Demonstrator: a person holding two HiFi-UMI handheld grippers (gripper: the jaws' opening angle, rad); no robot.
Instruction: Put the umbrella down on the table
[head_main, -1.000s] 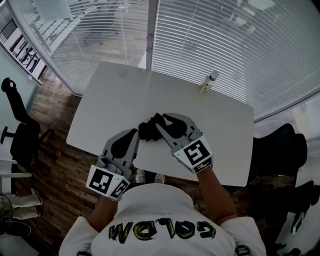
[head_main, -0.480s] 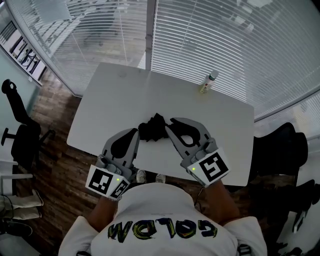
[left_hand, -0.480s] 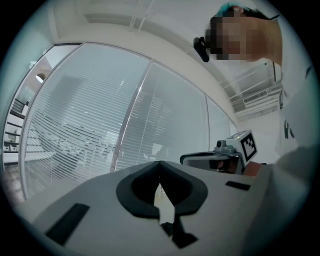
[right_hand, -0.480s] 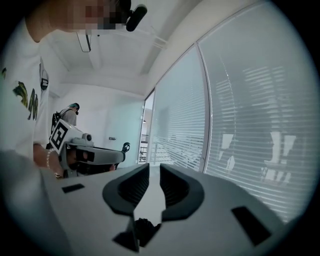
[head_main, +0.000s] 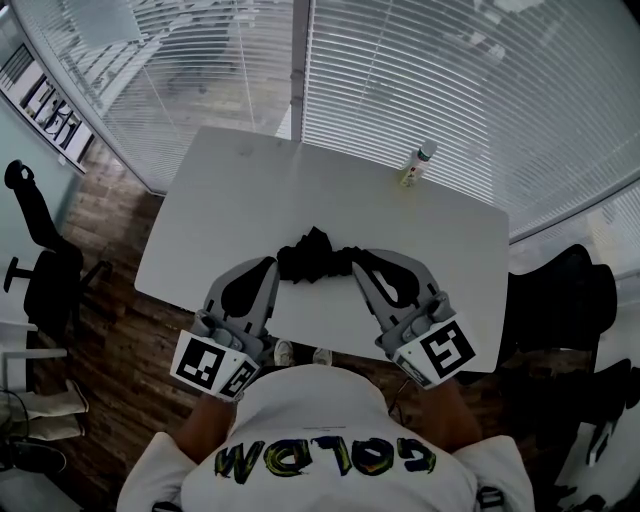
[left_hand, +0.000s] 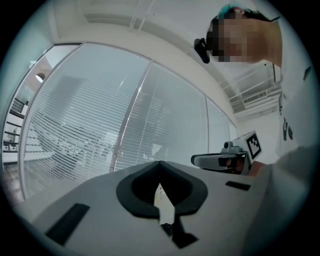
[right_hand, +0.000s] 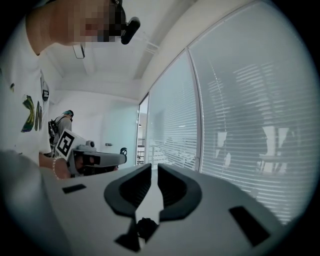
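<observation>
On the white rectangular table (head_main: 240, 190) by the slatted window blinds (head_main: 430, 80), the black folded fabric umbrella (head_main: 312, 254) lies crumpled near the front edge, in the same spot as a second ago. What has changed is the right gripper (head_main: 360, 264). A second ago its grey jaws stood spread at the umbrella's right end. Now it has drawn back toward the person and out to the right, and its marker cube sits lower in the head view. Its jaws have just been closing and stand all but together, with only a thin slit left and nothing between them.

The left gripper (head_main: 270, 266) has not shifted. Its jaws meet at the tips and hold nothing.

The umbrella rests on the tabletop between the two grippers. The left gripper's tip is just beside its left end and the right gripper's tip just beside its right end. Whether either tip touches the fabric cannot be told from above. A small clear bottle with a pale cap (head_main: 417, 165) stands well apart near the far edge, and a black office chair (head_main: 45, 270) waits on the wooden floor at the left.
</observation>
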